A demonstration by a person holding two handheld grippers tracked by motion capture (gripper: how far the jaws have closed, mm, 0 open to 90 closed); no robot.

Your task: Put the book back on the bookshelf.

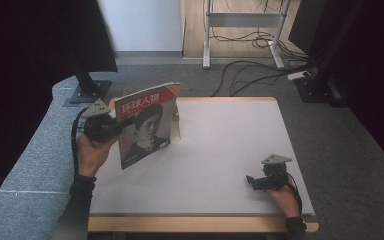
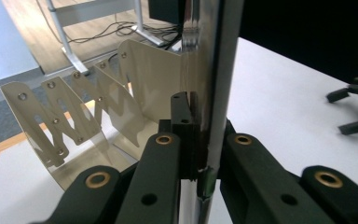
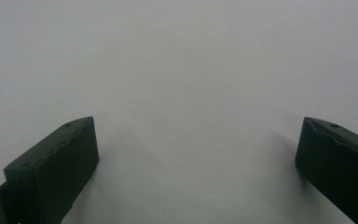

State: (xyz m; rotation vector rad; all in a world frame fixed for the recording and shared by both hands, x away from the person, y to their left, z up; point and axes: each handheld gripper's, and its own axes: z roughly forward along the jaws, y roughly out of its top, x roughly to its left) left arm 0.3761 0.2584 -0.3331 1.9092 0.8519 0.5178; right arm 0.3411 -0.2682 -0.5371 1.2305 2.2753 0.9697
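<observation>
The left tool [image 1: 114, 128] is clamped on the upright magazine [image 1: 146, 124], lifted at ten o'clock of the tabletop [image 1: 220, 150], just beside the metal rack [image 2: 98, 107]. Next, I judge, it needs aligning with a rack slot. The right tool [image 1: 254, 181] rests wide open at five o'clock.

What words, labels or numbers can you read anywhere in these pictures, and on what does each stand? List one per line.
"环球人物": large white characters on the red band along the top of the magazine cover, held upright in the left gripper.
Small print at the cover's lower corner and down its left edge: too small to read.
Metal rack, table and right gripper: no readable text.
</observation>
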